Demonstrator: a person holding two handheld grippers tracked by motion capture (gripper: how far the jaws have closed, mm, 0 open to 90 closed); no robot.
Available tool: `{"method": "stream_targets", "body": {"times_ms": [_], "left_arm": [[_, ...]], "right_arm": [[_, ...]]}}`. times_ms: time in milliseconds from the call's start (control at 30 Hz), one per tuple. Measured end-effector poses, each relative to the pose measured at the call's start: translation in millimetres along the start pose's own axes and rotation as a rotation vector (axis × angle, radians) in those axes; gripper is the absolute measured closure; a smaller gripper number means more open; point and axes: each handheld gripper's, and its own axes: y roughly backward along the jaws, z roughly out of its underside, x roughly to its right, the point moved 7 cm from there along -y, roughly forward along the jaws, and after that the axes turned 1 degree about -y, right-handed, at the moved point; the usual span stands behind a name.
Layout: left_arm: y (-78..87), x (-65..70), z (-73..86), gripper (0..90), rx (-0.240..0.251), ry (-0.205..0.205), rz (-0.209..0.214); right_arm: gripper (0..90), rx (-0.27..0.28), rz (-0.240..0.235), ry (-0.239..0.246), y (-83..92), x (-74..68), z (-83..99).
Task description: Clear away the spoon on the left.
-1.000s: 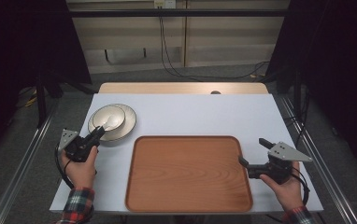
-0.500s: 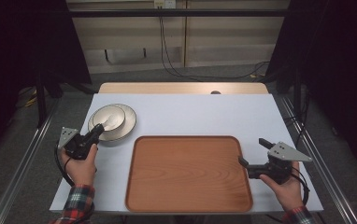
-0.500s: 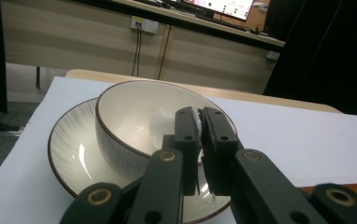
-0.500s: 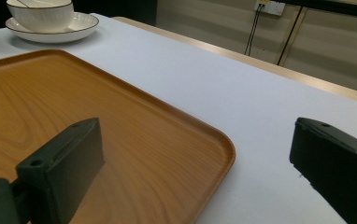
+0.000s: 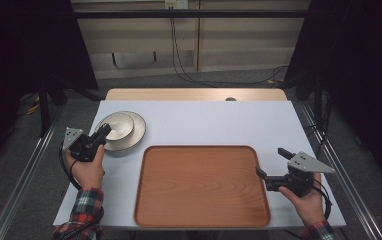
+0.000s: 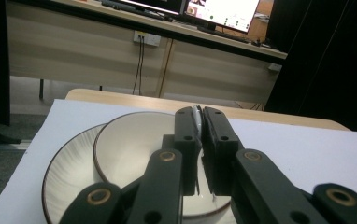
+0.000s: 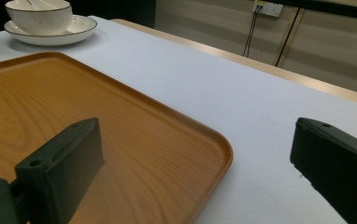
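Left gripper point(image 5: 103, 133) clamped on bowl point(image 6: 134, 154) rim
Bowl sits in saucer point(image 5: 135, 131) right at its jaws — right gripper point(image 5: 270, 166) wide open, empty, straddling tray point(image 7: 120, 135) edge, bowl well apart.

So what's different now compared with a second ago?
Very little. The left gripper stays clamped on the rim of the bowl, which sits on its plate exactly where it was. The right gripper hangs open at the wooden tray's right edge, unmoved.
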Motion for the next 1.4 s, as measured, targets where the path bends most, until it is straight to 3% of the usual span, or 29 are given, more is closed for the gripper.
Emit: {"method": "stream_targets", "body": {"times_ms": [467, 667, 1400], "left_arm": [[-17.9, -0.7, -10.9, 84.5, 0.047, -0.009, -0.01], [-25.1, 0.7, -14.6, 84.3, 0.036, -0.025, -0.018], [-50.4, -4.1, -19.2, 84.4, 0.051, -0.011, -0.053]], "right_arm": [[1.8, -0.001, -0.001, -0.003, 0.3, 0.2, 0.2], [1.6, 0.0, -0.001, -0.002, 0.1, 0.0, 0.2], [1.2, -0.003, 0.002, -0.018, 1.3, 3.7, 0.8]]}}
